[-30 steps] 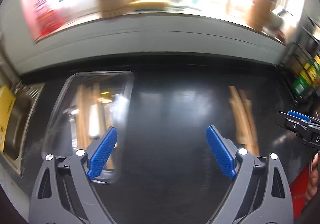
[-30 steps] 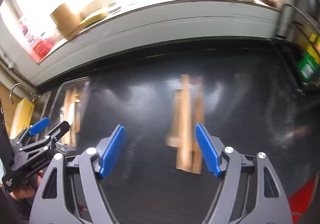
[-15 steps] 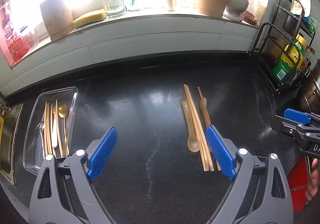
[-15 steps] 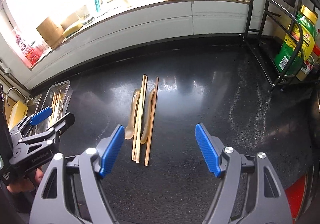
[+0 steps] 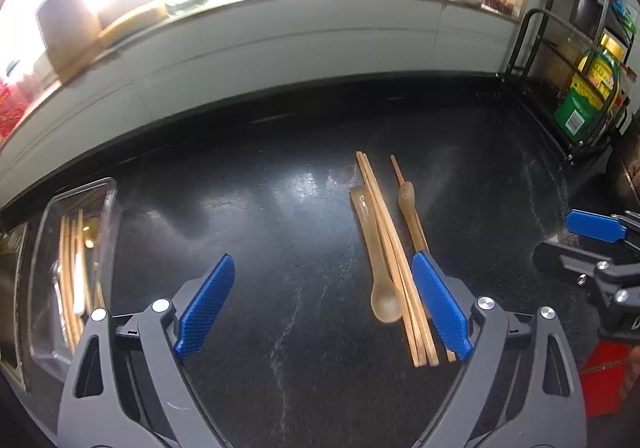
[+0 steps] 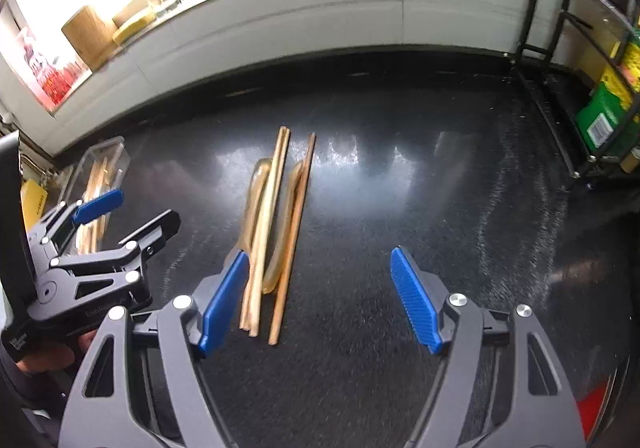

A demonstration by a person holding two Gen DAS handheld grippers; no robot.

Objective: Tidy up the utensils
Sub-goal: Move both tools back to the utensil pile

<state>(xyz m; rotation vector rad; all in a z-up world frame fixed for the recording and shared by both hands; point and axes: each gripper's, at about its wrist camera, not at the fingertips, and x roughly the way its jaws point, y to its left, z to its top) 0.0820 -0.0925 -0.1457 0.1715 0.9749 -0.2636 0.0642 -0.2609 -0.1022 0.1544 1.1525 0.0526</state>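
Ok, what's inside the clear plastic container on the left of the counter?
The clear container holds several wooden chopsticks and a gold spoon. Blur and its glossy walls hide whatever else lies beneath them.

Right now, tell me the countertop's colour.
Glossy black countertop with fine pale speckles; right wrist view shows it best.

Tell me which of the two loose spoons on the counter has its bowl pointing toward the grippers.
The spoon left of the paired chopsticks: its round bowl lies at the near end. The other spoon, right of that pair beside the single chopstick, is partly hidden by the left gripper.
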